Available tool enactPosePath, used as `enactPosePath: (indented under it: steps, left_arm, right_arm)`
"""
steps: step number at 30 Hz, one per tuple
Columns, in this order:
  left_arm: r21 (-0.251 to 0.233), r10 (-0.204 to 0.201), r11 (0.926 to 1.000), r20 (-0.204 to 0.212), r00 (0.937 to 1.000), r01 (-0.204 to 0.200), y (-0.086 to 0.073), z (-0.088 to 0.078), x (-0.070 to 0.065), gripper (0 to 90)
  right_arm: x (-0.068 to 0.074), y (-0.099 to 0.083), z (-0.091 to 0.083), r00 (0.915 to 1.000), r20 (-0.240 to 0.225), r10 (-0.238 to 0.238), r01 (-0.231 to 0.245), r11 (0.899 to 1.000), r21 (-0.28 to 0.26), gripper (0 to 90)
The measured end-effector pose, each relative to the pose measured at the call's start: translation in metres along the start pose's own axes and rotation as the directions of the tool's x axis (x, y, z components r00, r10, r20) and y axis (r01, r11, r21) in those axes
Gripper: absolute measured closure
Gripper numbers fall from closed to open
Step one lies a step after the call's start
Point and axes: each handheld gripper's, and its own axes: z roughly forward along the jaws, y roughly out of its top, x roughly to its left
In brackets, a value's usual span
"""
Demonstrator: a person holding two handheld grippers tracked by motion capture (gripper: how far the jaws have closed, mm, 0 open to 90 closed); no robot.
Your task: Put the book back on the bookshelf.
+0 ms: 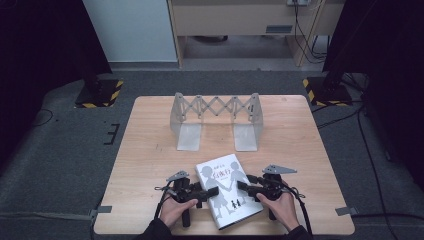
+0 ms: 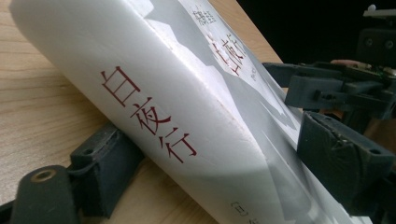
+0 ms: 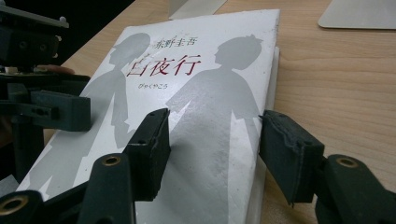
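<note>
Two hand-held grippers flanked a white paperback book (image 1: 229,190) with grey silhouette figures and red lettering, which lay near the front edge of the pale wooden desk (image 1: 150,150) in the high view. The left gripper (image 1: 212,191) reached the book's spine side and the right gripper (image 1: 243,187) its opposite long edge. Well behind stood a grey metal expanding bookend rack (image 1: 216,120), empty.

In the left gripper view, the book's spine (image 2: 154,116) rose tilted between the fingers: the lower one (image 2: 105,163) sat under the spine against the desk, the upper one (image 2: 341,158) lay over the cover. The gap was narrow and seemed to hug the book, though a firm pinch could not be confirmed.

In the right gripper view, the fingers stood moderately wide, one (image 3: 149,149) over the cover (image 3: 201,107), the other (image 3: 289,154) outside the page edge, neither plainly pressing.

The step looked like securing a two-sided hold on the book before lifting it, probably toward the rack. The next move would call for the right fingers to close on the page edge while the left hold firms up, then an even lift so the book does not twist or slip.
</note>
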Motion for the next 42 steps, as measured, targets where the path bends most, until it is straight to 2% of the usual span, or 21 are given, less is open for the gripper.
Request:
enactPosePath:
  steps: [5,8,12,16,18,24,29,34,42]
  left_arm:
    - [-0.004,-0.019,0.9998,-0.002,0.9998,0.019,0.0,-0.001,0.002,16.9]
    - [-0.001,-0.033,0.9995,0.002,0.9995,0.033,0.001,-0.003,0.003,19.3]
    - [-0.038,-0.016,0.9991,0.017,0.9997,0.017,0.004,-0.005,-0.001,22.2]
    - [-0.086,0.034,0.9958,0.023,0.9992,-0.032,0.01,-0.011,-0.008,26.4]
    - [-0.103,0.058,0.9931,0.019,0.9981,-0.056,0.013,-0.013,-0.011,27.7]
    - [-0.136,0.072,0.9886,0.034,0.9968,-0.066,0.018,-0.018,-0.013,32.8]
    - [-0.136,0.078,0.9881,0.052,0.9956,-0.071,0.019,-0.017,-0.014,33.5]
    - [-0.137,0.085,0.9876,0.052,0.995,-0.077,0.02,-0.013,-0.016,32.8]
    - [-0.18,0.077,0.9811,0.036,0.9963,-0.07,0.022,-0.007,-0.016,32.6]
  right_arm:
    - [0.002,-0.001,0.001,1.0,0.004,0.008,-0.008,1.0,-0.009,44.4]
    - [0.003,0.0,0.001,0.9999,0.001,0.01,-0.01,1.0,-0.026,49.9]
    - [0.001,0.001,-0.003,0.9998,-0.008,0.017,-0.017,0.999,-0.044,52.6]
    - [-0.001,0.003,-0.009,0.9985,-0.035,0.042,-0.044,0.995,-0.084,57.0]
    - [0.0,0.005,-0.011,0.9986,-0.043,0.032,-0.036,0.993,-0.11,57.9]
    - [0.003,0.008,-0.014,0.9979,-0.064,0.005,-0.016,0.986,-0.164,60.5]
    - [0.003,0.009,-0.015,0.998,-0.063,-0.004,-0.006,0.986,-0.165,60.9]
    - [0.004,0.009,-0.015,0.9973,-0.073,-0.006,-0.007,0.986,-0.168,61.0]
    - [0.004,0.009,-0.017,0.998,-0.061,-0.014,0.004,0.985,-0.174,61.5]
